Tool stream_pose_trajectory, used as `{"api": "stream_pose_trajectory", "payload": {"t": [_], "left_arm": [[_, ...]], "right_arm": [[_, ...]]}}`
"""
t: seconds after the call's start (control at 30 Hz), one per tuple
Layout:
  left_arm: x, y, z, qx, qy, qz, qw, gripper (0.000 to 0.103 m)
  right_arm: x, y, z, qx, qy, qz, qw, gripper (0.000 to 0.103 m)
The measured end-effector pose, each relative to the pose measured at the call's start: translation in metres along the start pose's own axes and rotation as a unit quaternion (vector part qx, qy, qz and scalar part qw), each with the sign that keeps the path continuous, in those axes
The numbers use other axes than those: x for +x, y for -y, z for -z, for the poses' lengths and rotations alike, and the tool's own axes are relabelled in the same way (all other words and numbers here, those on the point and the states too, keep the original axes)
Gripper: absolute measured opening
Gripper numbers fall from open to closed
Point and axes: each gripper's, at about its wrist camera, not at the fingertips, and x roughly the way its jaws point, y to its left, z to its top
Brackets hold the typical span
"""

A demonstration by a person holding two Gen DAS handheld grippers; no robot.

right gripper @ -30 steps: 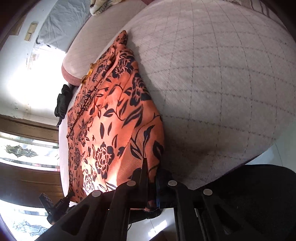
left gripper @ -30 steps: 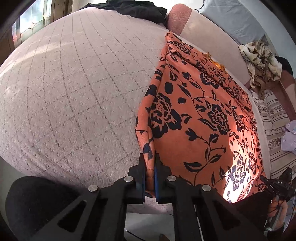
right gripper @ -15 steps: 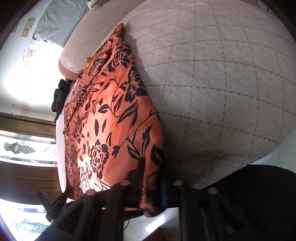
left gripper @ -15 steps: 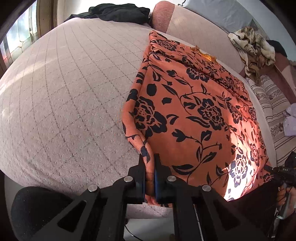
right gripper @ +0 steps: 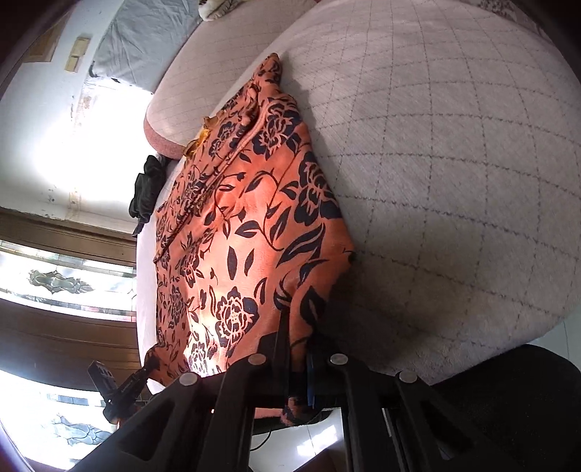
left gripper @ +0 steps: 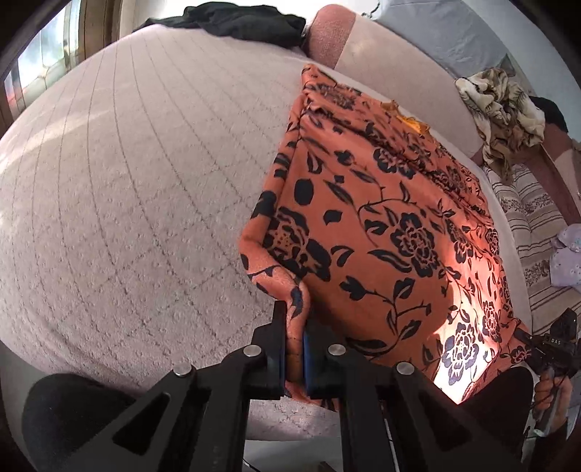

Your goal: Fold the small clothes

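Left gripper [left gripper: 295, 337] clamped on near corner of orange floral garment [left gripper: 392, 232] – right gripper [right gripper: 297, 363] pinching opposite near corner (fabric bunched between pads); garment spread centre-frame on quilted bed [left gripper: 127, 203], black clothing [left gripper: 239, 21] at top

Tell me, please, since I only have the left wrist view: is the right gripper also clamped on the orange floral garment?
Observer: Yes, the right gripper is shut on the orange floral garment's near corner.
Operator: What lies to the right of that corner?
Observer: Bare quilted bedspread, with nothing on it in this view.
Operator: Can you see my gripper from there?
Observer: Yes, the left gripper shows small at the cloth's other near corner.
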Motion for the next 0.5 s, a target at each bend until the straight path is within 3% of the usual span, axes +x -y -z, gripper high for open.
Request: {"api": "stream_pose_trajectory", "payload": {"t": [0.13,0.23,0.4,0.5], "left_arm": [[-0.017,0.011,-0.017,0.009,0.028,0.025,0.9993,0.007],[-0.033,0.027,-0.057,0.023,0.061,0.050,0.9966,0.007],[-0.047,0.061,-0.164,0.053,0.135,0.085,0.9858,0.007],[-0.023,0.073,-0.229,0.043,0.168,0.070,0.9823,0.009]], "right_arm": [[0.000,-0.006,-0.007,0.002,0.001,-0.024,1.000,0.006],[-0.001,-0.021,-0.032,-0.003,0.008,-0.048,0.999,0.006],[-0.013,-0.068,-0.121,-0.028,0.072,-0.107,0.991,0.006],[-0.011,-0.094,-0.192,-0.037,0.127,-0.121,0.984,0.006]]}}
